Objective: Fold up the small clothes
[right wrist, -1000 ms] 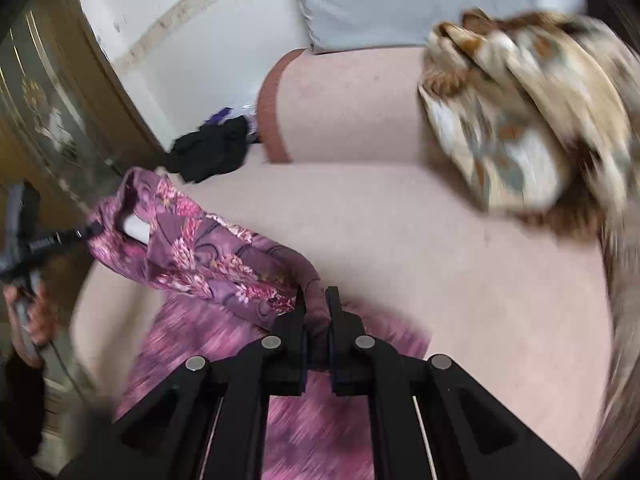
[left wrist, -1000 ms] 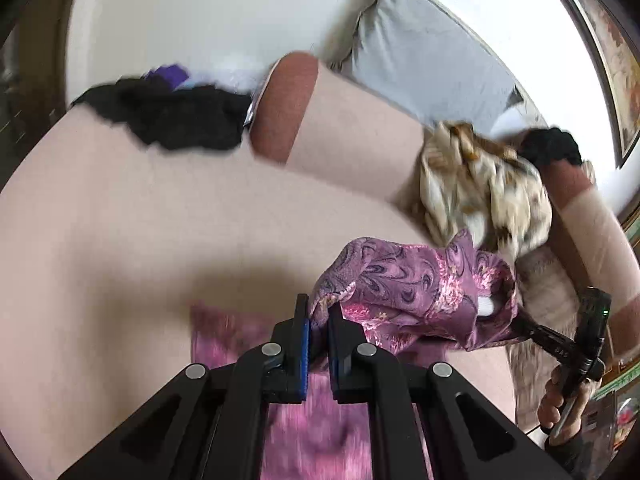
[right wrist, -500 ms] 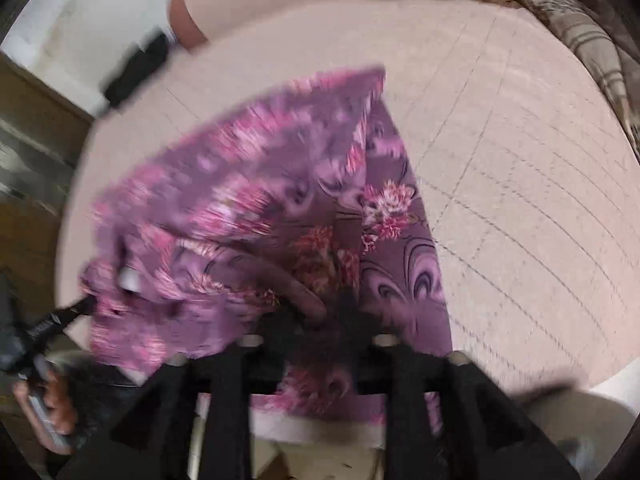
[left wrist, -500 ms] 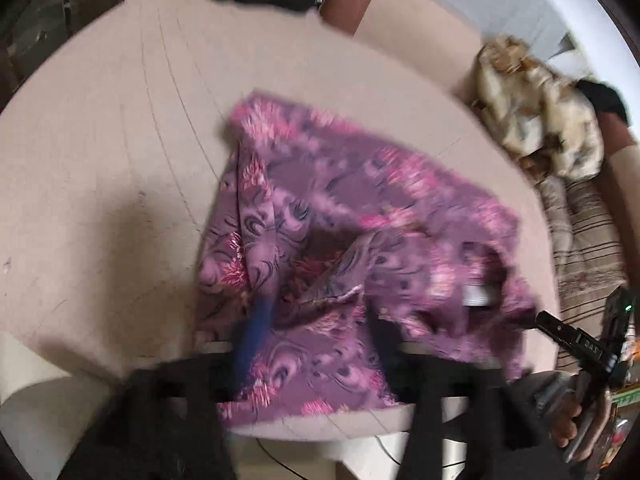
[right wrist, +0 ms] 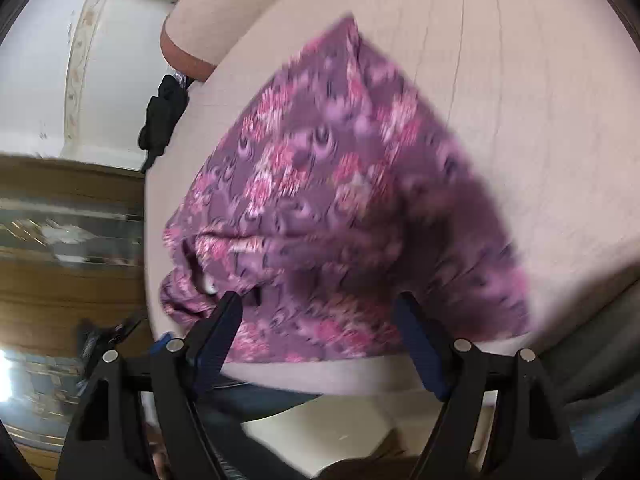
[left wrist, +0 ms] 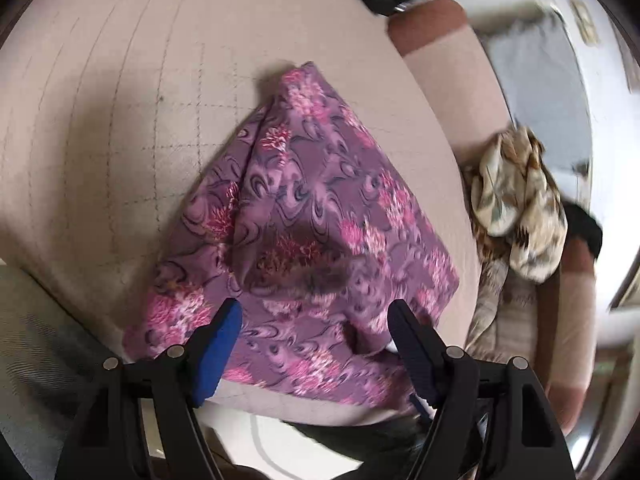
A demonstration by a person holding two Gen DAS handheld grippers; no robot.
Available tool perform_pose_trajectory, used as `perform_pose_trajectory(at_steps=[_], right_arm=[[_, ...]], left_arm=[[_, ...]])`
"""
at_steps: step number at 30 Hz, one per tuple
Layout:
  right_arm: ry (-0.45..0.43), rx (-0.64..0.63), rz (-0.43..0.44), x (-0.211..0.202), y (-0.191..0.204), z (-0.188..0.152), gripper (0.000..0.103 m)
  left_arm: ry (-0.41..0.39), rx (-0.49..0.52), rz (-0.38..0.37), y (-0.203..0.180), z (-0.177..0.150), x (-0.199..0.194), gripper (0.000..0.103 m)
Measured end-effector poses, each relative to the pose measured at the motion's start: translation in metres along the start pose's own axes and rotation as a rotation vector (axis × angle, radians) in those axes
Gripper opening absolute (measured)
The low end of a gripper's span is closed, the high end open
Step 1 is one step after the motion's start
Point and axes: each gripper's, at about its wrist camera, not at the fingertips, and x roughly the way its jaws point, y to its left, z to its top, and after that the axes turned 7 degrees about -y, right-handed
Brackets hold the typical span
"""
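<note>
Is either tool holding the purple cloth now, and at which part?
No. Both the left tool and the right tool, still opening, stand clear of the purple cloth, which lies free on the cushion.

Purple floral garment (left wrist: 304,216), pink flower clusters and dark swirl print, lying spread on the pale pink quilted cushion (left wrist: 120,100), far end narrowing to a raised corner, lengthwise creases on one side, near edge rumpled at the cushion's front edge

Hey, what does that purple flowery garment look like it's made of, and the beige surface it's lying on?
Purple garment: looks like thin, soft woven fabric, matte, printed florals; it drapes into limp folds. Beige surface: probably upholstery cloth, matte, with faint stitched grid lines.
</note>
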Motion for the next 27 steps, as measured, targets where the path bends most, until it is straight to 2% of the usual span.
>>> perform_pose_trajectory(at_steps=[4,6,7,9,13,14,15,16,20,22,27], right_arm=[[-0.028,0.088,0.024,0.001,-0.007,0.007,0.078],[-0.03,0.114,0.027,0.007,-0.006,0.016,0.078],[-0.031,0.116,0.014,0.012,-0.004,0.021,0.078],[-0.034,0.132,-0.03,0.019,-0.005,0.028,0.077],[0.018,0.095,-0.159,0.028,-0.008,0.02,0.046],[0.016,0.068,-0.202,0.025,-0.01,0.016,0.042],[0.006,0.047,-0.235,0.023,-0.013,0.011,0.033],[-0.002,0.031,-0.253,0.021,-0.015,0.008,0.028],[-0.022,0.021,-0.215,0.018,-0.02,0.009,0.027],[-0.024,-0.005,-0.197,0.021,-0.018,0.01,0.027],[-0.037,-0.013,-0.147,0.015,-0.018,0.01,0.027]], left_arm=[[-0.028,-0.097,0.039,0.002,0.012,0.008,0.08],[-0.017,-0.128,0.103,0.005,0.015,0.023,0.08],[0.001,-0.124,0.148,0.005,0.014,0.033,0.079],[0.038,-0.087,0.167,0.005,0.006,0.042,0.077],[0.086,0.052,0.221,0.008,-0.021,0.035,0.075],[0.088,0.058,0.236,0.013,-0.025,0.032,0.075],[0.087,0.055,0.242,0.019,-0.028,0.029,0.075],[0.087,0.047,0.24,0.025,-0.031,0.027,0.073],[0.067,0.062,0.209,0.024,-0.03,0.03,0.067],[0.077,0.052,0.156,0.022,-0.028,0.033,0.064],[0.062,0.009,0.047,0.018,-0.026,0.021,0.064]])
